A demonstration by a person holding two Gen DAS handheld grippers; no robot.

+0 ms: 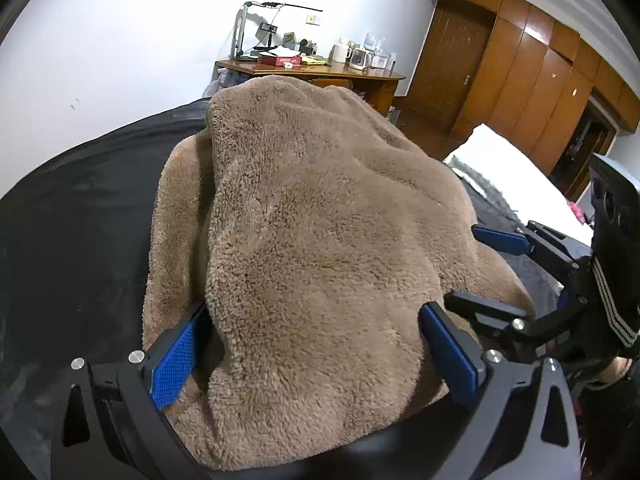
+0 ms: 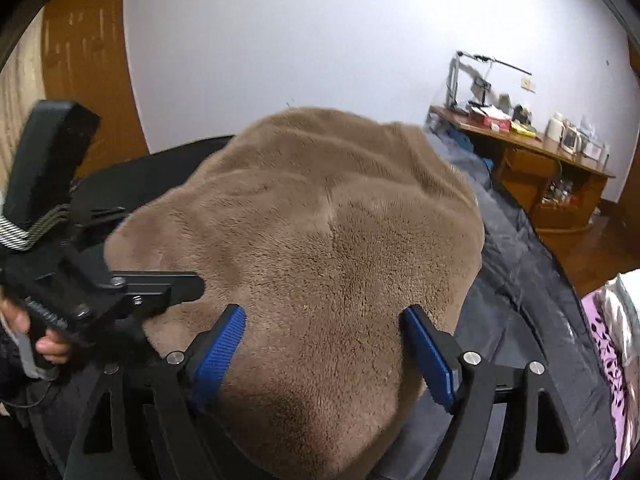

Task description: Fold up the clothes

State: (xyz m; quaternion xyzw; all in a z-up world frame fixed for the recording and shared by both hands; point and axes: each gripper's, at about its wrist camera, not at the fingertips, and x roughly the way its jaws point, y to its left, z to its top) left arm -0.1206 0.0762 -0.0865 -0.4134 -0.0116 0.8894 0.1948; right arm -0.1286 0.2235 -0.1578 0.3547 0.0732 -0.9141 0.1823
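A brown fleece garment lies bunched in a thick pile on a dark bed cover. My left gripper is open, its blue pads on either side of the near end of the fleece. My right gripper is also open, straddling the near end of the same fleece. The right gripper also shows in the left wrist view at the right edge. The left gripper shows in the right wrist view at the left, held by a hand.
A wooden desk crowded with a lamp, boxes and kettles stands against the white wall behind the bed. Wooden wardrobes line the right side. A grey quilt and a patterned pillow lie to the right.
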